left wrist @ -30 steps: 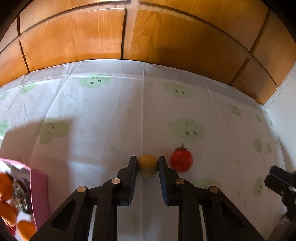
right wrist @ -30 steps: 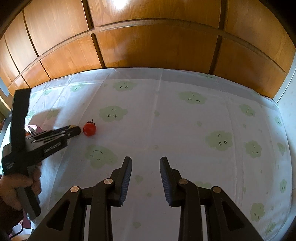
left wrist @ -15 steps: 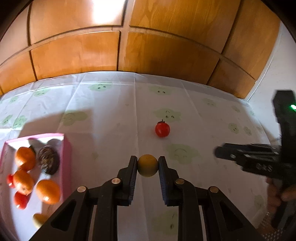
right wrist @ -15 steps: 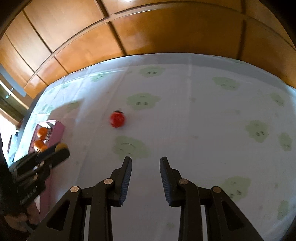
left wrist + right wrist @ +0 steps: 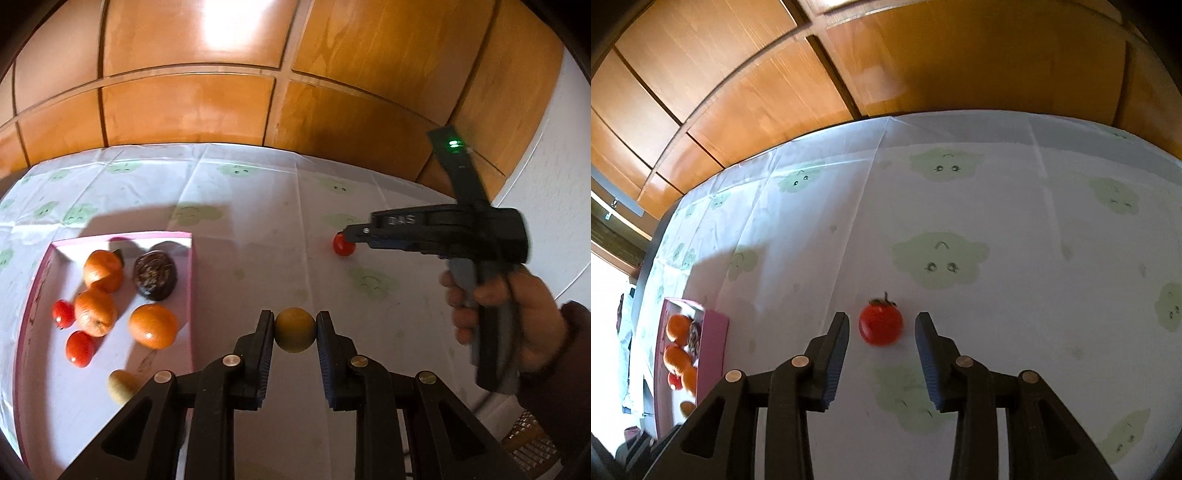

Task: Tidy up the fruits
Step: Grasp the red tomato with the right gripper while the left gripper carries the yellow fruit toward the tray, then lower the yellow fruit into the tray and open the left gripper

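My left gripper [image 5: 294, 330] is shut on a small round yellow fruit [image 5: 294, 329] and holds it above the tablecloth, right of a pink tray [image 5: 191, 288]. The tray holds oranges [image 5: 153, 326], small red tomatoes [image 5: 79, 349], a dark brown fruit [image 5: 155, 274] and a yellowish fruit [image 5: 122, 386]. My right gripper [image 5: 882, 328] is open, with one finger on each side of a red tomato [image 5: 880, 324] on the cloth. In the left wrist view the right gripper's tip [image 5: 351, 234] is at that tomato [image 5: 343, 245].
A white tablecloth [image 5: 1015, 229] with green cloud faces covers the table. Wooden panels [image 5: 184, 107] stand behind it. The pink tray also shows at the far left of the right wrist view [image 5: 714, 332]. A white wall [image 5: 546, 199] is at the right.
My left gripper has carried the yellow fruit back and left, nearer the tray. My right gripper has moved up to the red tomato, which now sits between its open fingers.
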Demonstrator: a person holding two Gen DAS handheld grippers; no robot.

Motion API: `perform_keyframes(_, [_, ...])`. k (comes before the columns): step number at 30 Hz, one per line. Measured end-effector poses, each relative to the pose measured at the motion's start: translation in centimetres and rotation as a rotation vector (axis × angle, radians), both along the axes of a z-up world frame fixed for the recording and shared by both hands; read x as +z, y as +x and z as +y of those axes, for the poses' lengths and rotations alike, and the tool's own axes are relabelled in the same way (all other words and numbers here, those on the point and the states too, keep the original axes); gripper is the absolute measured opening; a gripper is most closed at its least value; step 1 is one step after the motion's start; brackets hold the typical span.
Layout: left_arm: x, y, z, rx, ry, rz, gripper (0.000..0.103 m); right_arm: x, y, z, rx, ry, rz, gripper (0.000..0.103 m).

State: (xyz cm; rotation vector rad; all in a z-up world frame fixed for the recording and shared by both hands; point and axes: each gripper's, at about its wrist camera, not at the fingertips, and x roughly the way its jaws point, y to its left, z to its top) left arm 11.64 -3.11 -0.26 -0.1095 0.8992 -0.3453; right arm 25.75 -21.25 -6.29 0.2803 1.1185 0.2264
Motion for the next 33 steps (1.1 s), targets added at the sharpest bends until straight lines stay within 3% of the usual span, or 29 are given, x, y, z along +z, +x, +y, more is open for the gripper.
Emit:
perform_keyframes(3, [0.2,-0.3,0.9,0.017,-0.011,-0.003,0.023,-0.8,0.7,0.7,0.004,-0.023,0.022,0.037])
perform_keyframes(6, [0.6,-0.6,1.7,0.031,-0.015,-0.011,0.023,-1.3,0.7,1.2,0.019,-0.09,0.017,0.027])
perform_keyframes(8, [0.7,-0.9,2.2,0.04,-0.011,-0.018,0.023,-1.2,0.2,1.6,0.047,-0.115,0.01,0.027])
perform_keyframes(15, [0.6,-1.5,5.6,0.12,0.003,-0.016,0.023,-0.8,-5.0,3.3,0.188,-0.215,-0.013,0.027])
perform_keyframes(22, [0.9,-2.8,9.3,0.219,0.062,-0.033,0.023,-1.4,-9.2,3.6,0.208,-0.233,-0.05,0.027])
perform_keyframes(33, [1.0,-5.2,12.6,0.316,0.089,-0.024,0.023,-1.9,-10.7,3.5,0.202,-0.232,-0.141,0.027])
